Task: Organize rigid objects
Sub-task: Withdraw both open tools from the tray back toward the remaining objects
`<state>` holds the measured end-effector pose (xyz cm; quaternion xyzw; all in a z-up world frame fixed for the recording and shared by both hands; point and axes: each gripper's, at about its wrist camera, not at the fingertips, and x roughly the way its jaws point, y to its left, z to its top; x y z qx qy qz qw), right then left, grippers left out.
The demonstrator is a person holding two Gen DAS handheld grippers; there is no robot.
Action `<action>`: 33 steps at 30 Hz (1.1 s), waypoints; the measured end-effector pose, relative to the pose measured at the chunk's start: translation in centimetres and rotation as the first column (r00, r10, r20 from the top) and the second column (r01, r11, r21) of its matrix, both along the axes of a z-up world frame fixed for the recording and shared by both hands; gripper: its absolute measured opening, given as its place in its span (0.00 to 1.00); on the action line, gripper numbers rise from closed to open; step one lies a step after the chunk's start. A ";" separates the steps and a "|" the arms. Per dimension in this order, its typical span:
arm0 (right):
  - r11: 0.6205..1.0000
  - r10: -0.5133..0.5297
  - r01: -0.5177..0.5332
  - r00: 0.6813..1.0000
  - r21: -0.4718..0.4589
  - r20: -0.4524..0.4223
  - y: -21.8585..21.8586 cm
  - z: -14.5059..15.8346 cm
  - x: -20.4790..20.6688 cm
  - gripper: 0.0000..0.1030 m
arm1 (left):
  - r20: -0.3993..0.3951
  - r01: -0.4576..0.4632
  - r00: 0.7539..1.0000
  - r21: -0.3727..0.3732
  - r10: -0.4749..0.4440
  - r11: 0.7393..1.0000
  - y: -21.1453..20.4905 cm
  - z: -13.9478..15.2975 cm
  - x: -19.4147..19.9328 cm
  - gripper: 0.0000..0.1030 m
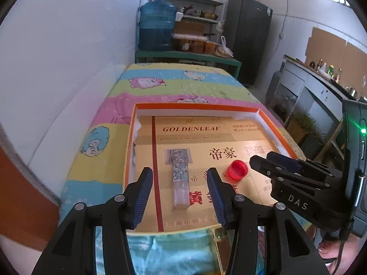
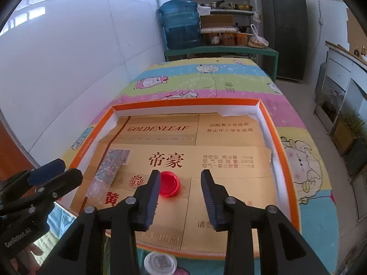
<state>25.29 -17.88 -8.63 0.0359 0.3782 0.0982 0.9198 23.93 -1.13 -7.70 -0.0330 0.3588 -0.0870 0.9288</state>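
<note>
An orange-rimmed shallow box [image 1: 197, 106] [image 2: 183, 102] lined with gold cardboard lies on the table. In it lie a long patterned blue-green stick-shaped box [image 1: 181, 178] [image 2: 104, 174] and a red bottle cap [image 1: 238, 169] [image 2: 169, 183]. My left gripper [image 1: 180, 178] is open and empty, its fingers either side of the patterned box, above it. My right gripper [image 2: 181, 183] is open and empty, with the red cap just inside its left finger. The right gripper also shows in the left wrist view [image 1: 275, 160], right of the cap.
A white round lid [image 2: 160, 262] lies on the cloth in front of the box. The table has a colourful cartoon cloth [image 1: 179, 82]. A white wall runs along the left. A blue water jug [image 1: 157, 26], shelves and a dark fridge [image 1: 248, 39] stand behind.
</note>
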 end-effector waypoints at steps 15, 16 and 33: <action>0.999 -0.011 0.013 0.999 -0.044 0.043 0.4 3.5 -6.1 0.40 | 0.052 -0.008 0.999 -0.022 0.009 1.000 0.9 3.4 -6.4 0.49; 0.999 -0.011 0.013 0.999 -0.046 0.047 0.5 3.7 -6.6 0.40 | 0.060 -0.011 0.998 -0.016 0.012 1.000 0.9 3.7 -7.0 0.49; 0.998 0.002 0.002 0.997 -0.063 0.075 1.0 5.3 -13.9 0.40 | 0.084 -0.011 0.996 0.014 0.009 1.000 1.2 5.3 -13.7 0.49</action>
